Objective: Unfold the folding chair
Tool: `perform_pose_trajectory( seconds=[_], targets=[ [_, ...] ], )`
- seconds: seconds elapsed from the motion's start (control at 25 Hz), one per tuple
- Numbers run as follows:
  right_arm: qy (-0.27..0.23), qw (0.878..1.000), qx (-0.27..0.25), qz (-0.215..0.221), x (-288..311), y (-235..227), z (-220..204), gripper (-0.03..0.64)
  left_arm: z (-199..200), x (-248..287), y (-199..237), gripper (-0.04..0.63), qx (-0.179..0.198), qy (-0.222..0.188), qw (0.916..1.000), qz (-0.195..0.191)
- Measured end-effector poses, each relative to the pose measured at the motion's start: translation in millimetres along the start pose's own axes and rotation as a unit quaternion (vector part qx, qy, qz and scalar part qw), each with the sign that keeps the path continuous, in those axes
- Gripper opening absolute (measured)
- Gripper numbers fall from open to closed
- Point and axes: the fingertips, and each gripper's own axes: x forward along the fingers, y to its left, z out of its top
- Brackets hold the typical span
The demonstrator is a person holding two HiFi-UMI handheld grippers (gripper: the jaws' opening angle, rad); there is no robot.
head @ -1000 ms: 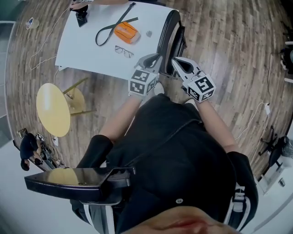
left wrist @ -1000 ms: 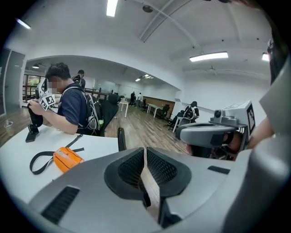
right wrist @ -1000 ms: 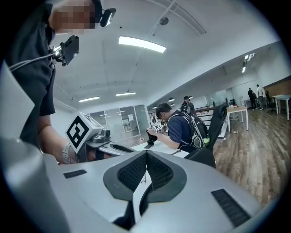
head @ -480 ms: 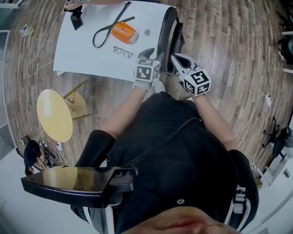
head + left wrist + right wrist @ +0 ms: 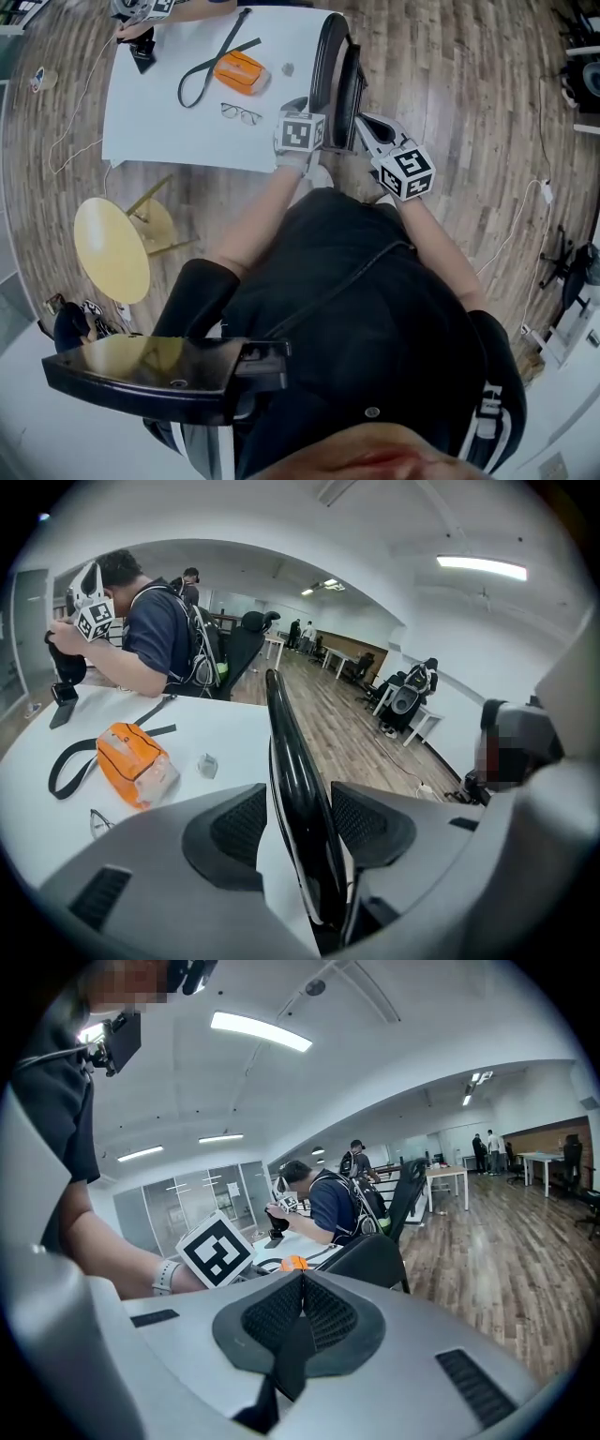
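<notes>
Wood-plank floor point(image 5: 469, 94) runs right across the room. On it stands a white rectangular table point(image 5: 169, 122). The black folding chair point(image 5: 330, 66) is folded flat, up on edge, right against the table's R end, just in front of the person w/ the 2 grippers.

A round yellow stool w/ thin legs point(image 5: 111, 248) stands on the floor near the table's near-L corner, apart from it. A 2nd person in a dark tee point(image 5: 155, 639) bends over the table's far end, both hands up on some dark gear.

The left gripper point(image 5: 298, 827) sits over the chair's glossy black rim: 1 pad on each side, both close against it, so the claw pinches the rim. The right gripper point(image 5: 300, 1312) hangs just R of the chair, near the left one. Its 2 ribbed pads are pressed together w/ nothing btwn them. Can't tell if it touches the chair.

On the tabletop: a long black looped strap point(image 5: 202, 64), an orange zip pouch point(image 5: 240, 72) lying just beside it, wire-frame glasses point(image 5: 241, 113) nearer the front edge, and 1 small pale item point(image 5: 288, 68) btwn pouch and chair, too small to tell what it is.
</notes>
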Motion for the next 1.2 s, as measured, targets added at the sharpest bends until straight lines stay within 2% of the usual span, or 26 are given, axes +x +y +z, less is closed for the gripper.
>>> perform_pose_trajectory(
  seconds=[0.16,0.32,0.44,0.68,0.92,1.2],
  targets=[
    [0.001,1.000,0.008,-0.013,-6.5,-7.6,-4.0,0.009,-2.0,10.6,3.2,0.199,-0.029,0.008,0.9996,-0.001],
    [0.001,1.000,0.013,-0.021,-10.6,-12.1,-6.9,0.009,-0.9,15.3,2.1,0.197,-0.021,0.016,0.9996,0.000],
    [0.005,1.000,0.015,-0.026,-11.8,-14.6,-10.6,0.009,-1.5,17.8,-2.3,0.113,-0.038,0.017,0.9991,-0.013],
    [0.027,0.998,0.033,-0.053,-15.4,-24.7,-25.9,0.009,-4.4,16.1,-2.8,0.097,-0.064,0.025,0.9976,-0.010],
    [0.044,0.992,0.077,-0.092,-22.9,-57.2,-47.0,0.009,0.0,19.4,-14.3,0.094,-0.062,0.028,0.9976,-0.009],
    [0.086,0.984,0.128,-0.094,-23.0,-93.1,-83.6,0.009,5.5,28.5,-63.7,0.094,-0.049,0.019,0.9986,-0.008]
  ],
)
